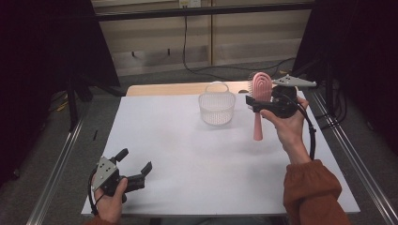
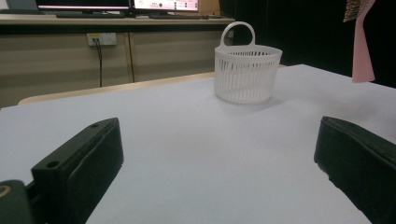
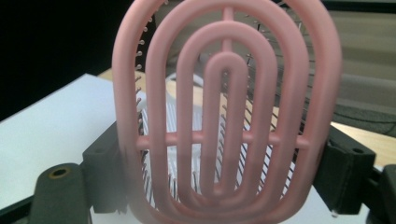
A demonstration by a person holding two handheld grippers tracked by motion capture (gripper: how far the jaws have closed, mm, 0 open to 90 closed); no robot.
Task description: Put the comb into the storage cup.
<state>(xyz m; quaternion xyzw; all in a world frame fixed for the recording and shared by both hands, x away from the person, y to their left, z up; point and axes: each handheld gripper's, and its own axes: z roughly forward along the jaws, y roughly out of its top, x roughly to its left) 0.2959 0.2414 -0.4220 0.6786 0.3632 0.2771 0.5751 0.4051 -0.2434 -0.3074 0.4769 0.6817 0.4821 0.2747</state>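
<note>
**A:** What is the right claw (image 1: 253, 104) doing?

**B:** It is squeezed tight on the pink brush (image 1: 261, 101). The jaws pinch it from both sides, low on the round head. The brush is up in the air at the far right of the table (image 1: 155, 140), not lying on it.

**A:** Which way does the brush point?

**B:** It stands up and down. The head is on top and the handle hangs straight down below the claw. In the right gripper view the open back of the head (image 3: 224, 116) sits right in front of the camera.

**A:** Where is the basket (image 1: 217, 107) from there?

**B:** Just to the left of the brush, near it and at the far side of the table. It stands upright with its mouth up. I think the brush has to go left to get over that mouth. The handle already points down, so it could go in handle first.

**A:** And the left claw (image 1: 136, 166)?

**B:** It is open wide and holds nothing. It rests at the near left corner, well apart from the basket. The right claw is much nearer. In the left gripper view the basket (image 2: 247, 72) is far ahead across the bare table.

**A:** Anything hard to see?

**B:** Yes. I can't see the bristles from above. In the right gripper view the brush head is blurry and covers most of the basket behind it. I also can't tell if anything is inside the basket.
</note>
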